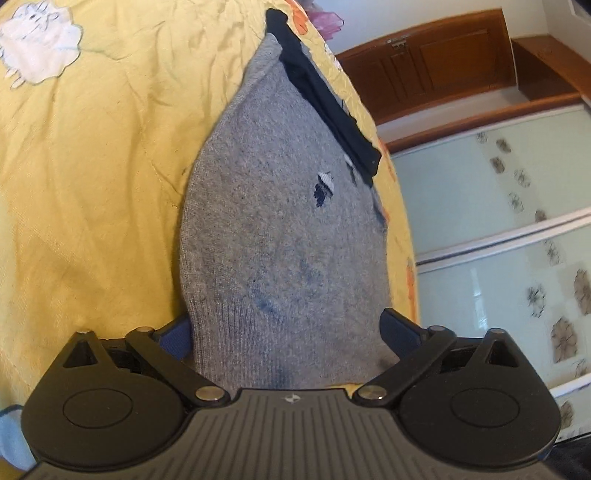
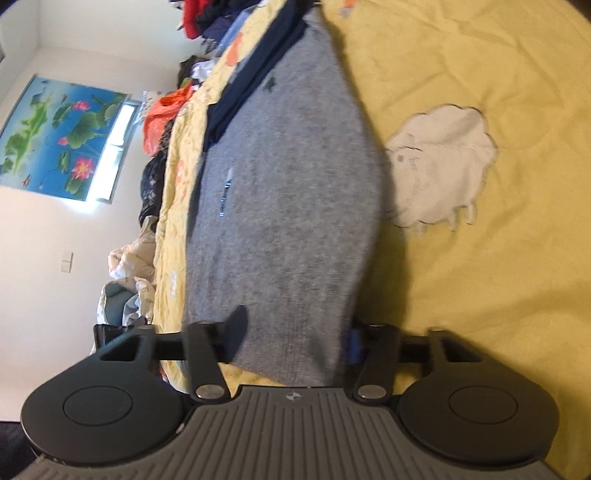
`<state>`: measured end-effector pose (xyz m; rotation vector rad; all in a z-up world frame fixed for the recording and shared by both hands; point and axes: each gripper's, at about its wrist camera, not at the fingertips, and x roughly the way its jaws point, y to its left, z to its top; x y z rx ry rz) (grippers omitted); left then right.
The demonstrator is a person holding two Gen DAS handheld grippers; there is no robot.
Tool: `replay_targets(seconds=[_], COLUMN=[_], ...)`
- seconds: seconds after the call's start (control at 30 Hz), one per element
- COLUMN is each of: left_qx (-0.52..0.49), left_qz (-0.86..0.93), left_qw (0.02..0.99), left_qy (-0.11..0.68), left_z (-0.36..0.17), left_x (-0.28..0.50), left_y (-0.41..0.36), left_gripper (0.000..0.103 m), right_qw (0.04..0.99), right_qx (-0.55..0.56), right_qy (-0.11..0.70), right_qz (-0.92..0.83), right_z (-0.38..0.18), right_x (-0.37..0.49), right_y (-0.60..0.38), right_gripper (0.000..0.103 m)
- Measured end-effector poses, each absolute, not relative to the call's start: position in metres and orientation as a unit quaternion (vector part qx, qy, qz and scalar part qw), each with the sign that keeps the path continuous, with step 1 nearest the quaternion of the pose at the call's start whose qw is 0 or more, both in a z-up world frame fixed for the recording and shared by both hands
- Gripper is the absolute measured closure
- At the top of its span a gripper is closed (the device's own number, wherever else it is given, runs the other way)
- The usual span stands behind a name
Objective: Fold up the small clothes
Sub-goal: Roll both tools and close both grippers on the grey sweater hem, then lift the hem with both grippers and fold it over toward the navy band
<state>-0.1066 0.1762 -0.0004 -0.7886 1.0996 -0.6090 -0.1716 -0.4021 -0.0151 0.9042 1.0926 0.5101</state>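
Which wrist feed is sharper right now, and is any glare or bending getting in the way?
Left wrist view: crisp; the grey sweater shows its knit, though the fisheye bends the door frame. Right wrist view: softer, the sweater smeared by motion blur, and the window blown out white beside the poster.

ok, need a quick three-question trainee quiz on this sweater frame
1. True or false: the grey sweater lies on a blue sheet.
2. Its collar is: A red, B navy, C white.
3. What sits between the fingers of the left gripper and the right gripper?
Key: 1 false, the bedspread is yellow; 2 B; 3 the sweater's hem.
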Motion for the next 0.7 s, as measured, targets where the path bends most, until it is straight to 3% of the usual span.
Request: replay_targets(seconds=[0.07,0.23,0.33,0.37,0.4,0.7], left_qx=[-0.326,-0.349,-0.293,-0.291,-0.297,-0.28], left_qz=[-0.259,-0.245,-0.238,-0.239,-0.238,-0.291], left_qw=[0.749,0.742,0.766,0.762,0.76,0.791], left_qy=[0.515,0.517,0.52,0.526,0.527,0.459], left_z=[0.002,-0.005,0.0,-0.002,-0.004,0.031], left_x=[-0.109,-0.11,-0.113,-0.113,-0.114,-0.114], left_y=[0.177,0.189,0.183,0.182,0.183,0.173], left_gripper=[0.057,0.064,0.087,0.093,0.094,0.097], right_qw=[0.728,0.722,0.721,0.721,0.721,0.742], right_qx=[0.414,0.423,0.421,0.418,0.416,0.424], right_qy=[0.497,0.495,0.499,0.503,0.506,0.455], right_qz=[0.229,0.235,0.232,0.23,0.226,0.252], right_z=[-0.017,-0.021,-0.022,-0.022,-0.024,-0.005], right_x=[-0.173,-0.173,-0.173,-0.172,-0.171,-0.175], right_y=[-0.404,-0.402,-0.403,-0.403,-0.403,-0.402], right_gripper=[0.058,0.058,0.068,0.077,0.088,0.088])
